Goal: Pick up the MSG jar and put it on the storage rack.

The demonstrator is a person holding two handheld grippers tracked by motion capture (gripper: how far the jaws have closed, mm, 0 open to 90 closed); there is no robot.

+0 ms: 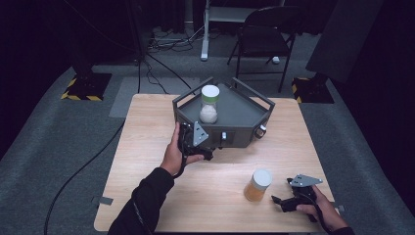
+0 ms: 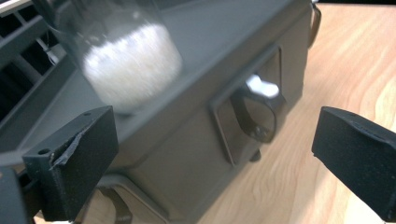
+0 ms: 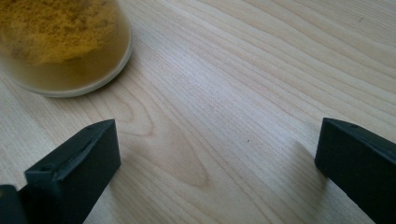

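Wooden table (image 1: 147,147): left tool (image 1: 211,147) spread wide against grey box (image 1: 240,134) front.

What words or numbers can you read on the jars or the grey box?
None: no readable words, numbers or signs.
White jar: no label on its lid or side.
Orange jar: plain too, no print.
Grey box: bare front, just a metal latch with nothing written on it.
Left gripper and right gripper: plain black, unmarked.
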